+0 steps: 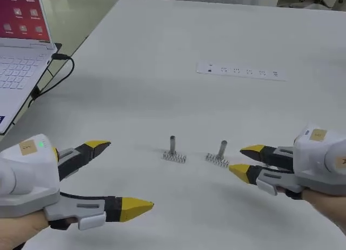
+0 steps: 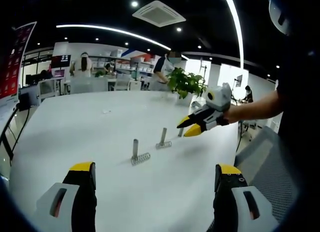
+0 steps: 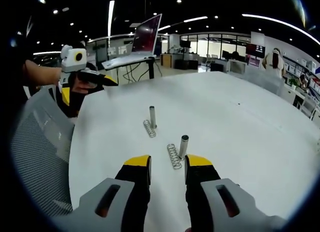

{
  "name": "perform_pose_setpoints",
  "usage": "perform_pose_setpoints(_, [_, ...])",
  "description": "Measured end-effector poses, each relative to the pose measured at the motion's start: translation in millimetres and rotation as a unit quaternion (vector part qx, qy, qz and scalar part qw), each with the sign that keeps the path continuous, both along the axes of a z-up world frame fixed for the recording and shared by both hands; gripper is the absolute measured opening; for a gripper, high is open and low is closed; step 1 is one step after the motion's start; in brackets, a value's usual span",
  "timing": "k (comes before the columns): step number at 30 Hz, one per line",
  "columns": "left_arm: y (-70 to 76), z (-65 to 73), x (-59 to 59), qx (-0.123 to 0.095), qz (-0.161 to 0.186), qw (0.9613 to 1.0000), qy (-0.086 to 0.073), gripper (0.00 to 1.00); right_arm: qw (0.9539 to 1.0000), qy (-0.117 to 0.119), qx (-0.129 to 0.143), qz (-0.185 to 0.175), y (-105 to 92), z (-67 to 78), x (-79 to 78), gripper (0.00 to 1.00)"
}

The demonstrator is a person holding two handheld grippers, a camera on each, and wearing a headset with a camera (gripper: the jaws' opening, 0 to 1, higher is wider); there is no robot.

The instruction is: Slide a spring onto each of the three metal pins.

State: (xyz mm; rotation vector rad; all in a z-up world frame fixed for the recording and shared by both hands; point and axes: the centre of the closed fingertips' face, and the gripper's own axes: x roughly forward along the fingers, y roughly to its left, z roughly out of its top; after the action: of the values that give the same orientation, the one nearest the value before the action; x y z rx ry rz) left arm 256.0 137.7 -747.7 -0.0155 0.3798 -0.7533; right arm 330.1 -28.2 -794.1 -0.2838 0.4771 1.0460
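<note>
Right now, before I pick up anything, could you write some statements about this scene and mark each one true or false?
1. The left spring lies on the table at the foot of the left pin. True.
2. The left gripper is shut. False: its jaws are wide apart and hold nothing.
3. The right gripper holds a spring. False: its jaws are open, just short of the right spring.
4. The left pin and the right pin stand upright. True.
5. An open laptop is at the left. True.
</note>
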Motion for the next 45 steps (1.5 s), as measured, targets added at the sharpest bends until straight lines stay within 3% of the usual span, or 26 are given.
perform_pose_setpoints(23, [-0.4, -1.1, -0.9, 0.007, -0.006, 0.9999, 0.005, 0.96, 0.9985, 0.038, -0.038, -0.006, 14.2, -39.3, 19.4, 0.22])
perform_pose_setpoints(39, [3.1, -5.1, -3.4, 0.007, 0.0, 0.9999, 0.01, 0.95, 0.9968, 0.055, -0.058, -0.005, 12.8, -54.0, 21.4, 0.13])
perform_pose_setpoints(45, [4.1, -6.8, -3.8, 0.007, 0.003, 0.9999, 0.012, 0.95, 0.9972, 0.048, -0.057, 0.004, 13.0, -55.2, 18.0, 0.09])
